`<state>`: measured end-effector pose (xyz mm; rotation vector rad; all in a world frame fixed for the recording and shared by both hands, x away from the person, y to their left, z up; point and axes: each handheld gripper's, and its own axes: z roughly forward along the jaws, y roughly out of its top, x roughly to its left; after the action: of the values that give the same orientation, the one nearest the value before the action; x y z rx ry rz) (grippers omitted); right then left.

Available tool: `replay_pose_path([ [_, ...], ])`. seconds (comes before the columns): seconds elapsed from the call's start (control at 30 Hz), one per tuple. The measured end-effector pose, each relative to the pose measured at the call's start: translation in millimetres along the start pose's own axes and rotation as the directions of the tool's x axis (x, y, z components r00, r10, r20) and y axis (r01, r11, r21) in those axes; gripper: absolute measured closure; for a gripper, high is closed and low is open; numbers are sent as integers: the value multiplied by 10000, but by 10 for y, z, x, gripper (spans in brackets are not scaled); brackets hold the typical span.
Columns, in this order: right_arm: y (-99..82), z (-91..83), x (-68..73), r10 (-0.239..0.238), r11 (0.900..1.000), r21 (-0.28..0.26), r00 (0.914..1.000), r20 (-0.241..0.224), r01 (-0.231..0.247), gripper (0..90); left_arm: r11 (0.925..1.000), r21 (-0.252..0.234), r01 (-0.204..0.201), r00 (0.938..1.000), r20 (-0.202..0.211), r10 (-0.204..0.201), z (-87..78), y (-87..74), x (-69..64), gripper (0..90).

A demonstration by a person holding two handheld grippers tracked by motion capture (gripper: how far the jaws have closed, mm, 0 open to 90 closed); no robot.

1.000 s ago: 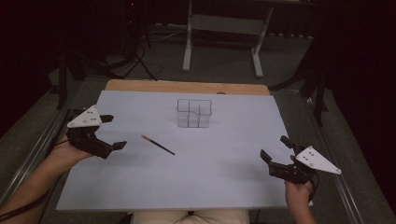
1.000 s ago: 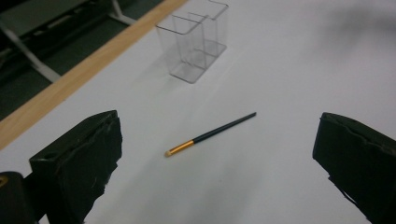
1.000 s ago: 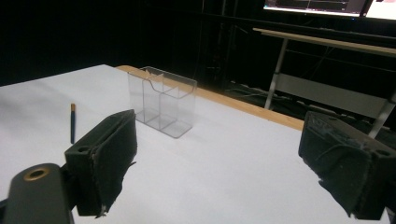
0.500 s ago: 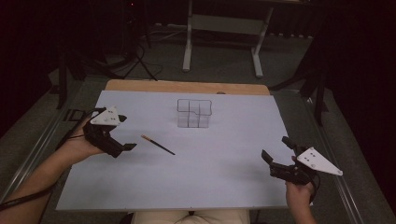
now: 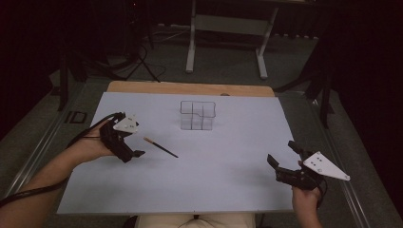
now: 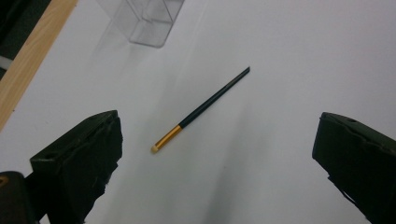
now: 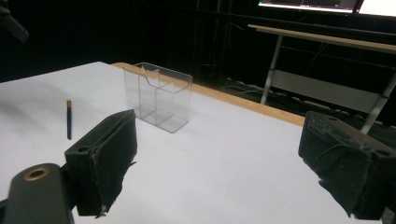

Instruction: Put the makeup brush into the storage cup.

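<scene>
Brush (image 5: 160, 147) before organizer (image 5: 197, 115), on table (image 5: 228, 166)

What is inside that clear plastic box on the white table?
Nothing shows inside the clear box: its see-through walls reveal bare compartments and the white table beneath. The brush lies outside it, between the box and the open left gripper.

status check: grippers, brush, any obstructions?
Left gripper open, beside brush's gold-ferruled end, not touching. Right gripper open, idle near table edge. Brush flat on the white table. Clear organizer stands apart; nothing blocking.
</scene>
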<state>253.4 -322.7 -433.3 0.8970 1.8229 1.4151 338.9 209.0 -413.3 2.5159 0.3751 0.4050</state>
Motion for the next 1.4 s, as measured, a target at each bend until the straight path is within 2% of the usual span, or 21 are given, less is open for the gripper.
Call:
replay_pose_path([
  [0.03, -1, -1, 1, 3, 10000, 0, 10000, 3, -3, 117, 9998, 127, -143, 9999, -35, 143, 26, 15, -4, 25],
  [0.17, -3, -7, 2, -21, 10000, 24, 10000, 12, 21, 116, 9977, 467, -485, 9985, 267, 473, 115, 81, -1, 26],
  [0.2, -5, -7, 1, -20, 10000, 28, 10000, 15, 20, 117, 9966, 561, -609, 9980, 200, 599, 135, 99, 2, 26],
  [0.27, -8, -9, 0, -11, 10000, 34, 10000, 23, 10, 117, 9942, 711, -803, 9964, 330, 781, 170, 129, 6, 26],
  [0.3, -8, -9, 0, -13, 10000, 37, 10000, 31, 13, 117, 9932, 778, -871, 9961, 227, 856, 189, 143, 3, 26],
  [0.33, -10, -11, 0, -15, 10000, 44, 10000, 33, 14, 117, 9914, 858, -993, 9946, 386, 963, 200, 156, 7, 26],
  [0.43, -13, -12, -2, -1, 10000, 64, 10000, 33, 0, 117, 9894, 929, -1120, 9930, 471, 1080, 231, 182, 10, 41],
  [0.5, -21, -13, -6, 15, 10000, 97, 10000, 34, -15, 117, 9870, 1022, -1244, 9899, 810, 1164, 263, 213, 14, 58],
  [0.77, -27, -11, -7, 64, 9999, 122, 10000, 50, -65, 117, 9778, 1098, -1784, 9779, 1295, 1639, 374, 249, 29, 123],
  [0.87, -26, -5, 2, 16, 9999, 151, 10000, 43, -16, 117, 9721, 1266, -1977, 9722, 1523, 1779, 429, 270, 43, 138],
  [1.03, -32, 4, -1, 27, 9999, 170, 10000, 38, -27, 117, 9601, 1537, -2335, 9638, 1674, 2075, 521, 300, 60, 162],
  [1.13, -36, 3, -2, 42, 9998, 200, 10000, 27, -43, 117, 9551, 1735, -2403, 9601, 1872, 2076, 569, 318, 85, 208],
  [1.17, -36, 2, -2, 36, 9998, 201, 10000, 22, -36, 117, 9511, 1804, -2506, 9579, 1883, 2167, 584, 322, 95, 220],
  [1.4, -38, -4, -1, 37, 9998, 207, 10000, -10, -37, 117, 9437, 2054, -2593, 9502, 2291, 2113, 712, 309, 160, 375],
])
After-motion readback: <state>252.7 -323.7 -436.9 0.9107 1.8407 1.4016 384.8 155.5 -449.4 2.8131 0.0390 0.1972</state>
